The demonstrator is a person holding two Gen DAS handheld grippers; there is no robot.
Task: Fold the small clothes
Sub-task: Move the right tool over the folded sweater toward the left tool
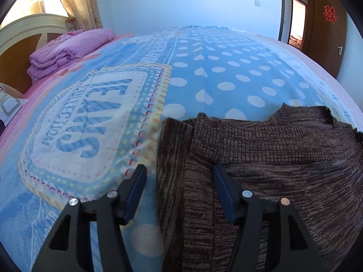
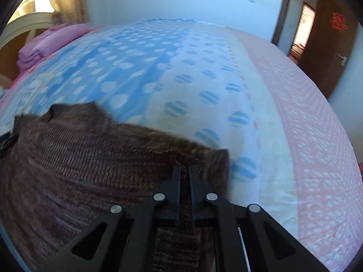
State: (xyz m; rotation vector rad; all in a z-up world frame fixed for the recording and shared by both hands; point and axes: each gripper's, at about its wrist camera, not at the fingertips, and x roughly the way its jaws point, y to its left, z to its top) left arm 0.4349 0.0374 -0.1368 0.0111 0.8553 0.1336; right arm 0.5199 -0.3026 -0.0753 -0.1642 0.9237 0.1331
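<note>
the brown knitted sweater (image 1: pixel 272 158) lies spread on the bed (image 1: pixel 226 72), over the blue dotted blanket (image 1: pixel 90 117) near the side closest to both cameras, and by the look of it the folding has only just begun: one sleeve or side panel seems laid inward along its left edge in the left wrist view, while the body is otherwise flat and wide, with the neckline pointing away toward the far wall. the left tongs (image 1: pixel 179 172) stand spread apart, straddling that left edge of the sweater with one finger over the blanket and the other over the knit, pressing on nothing that can be seen. the right tongs (image 2: pixel 185 170) are pressed together at the sweater's right corner, with knit fabric showing in the narrow gap between the fingers, so they appear to be pinching that edge; the view there is smeared, so how much cloth is caught is hard to say. what seems left is bringing the right side across, then doubling the garment lengthwise into a compact bundle. as for containers, no basket, box or drawer shows in either view; a folded pink quilt (image 1: pixel 65 49) sits well apart by the headboard (image 1: pixel 27 25), and no other small clothes can be seen waiting
</note>
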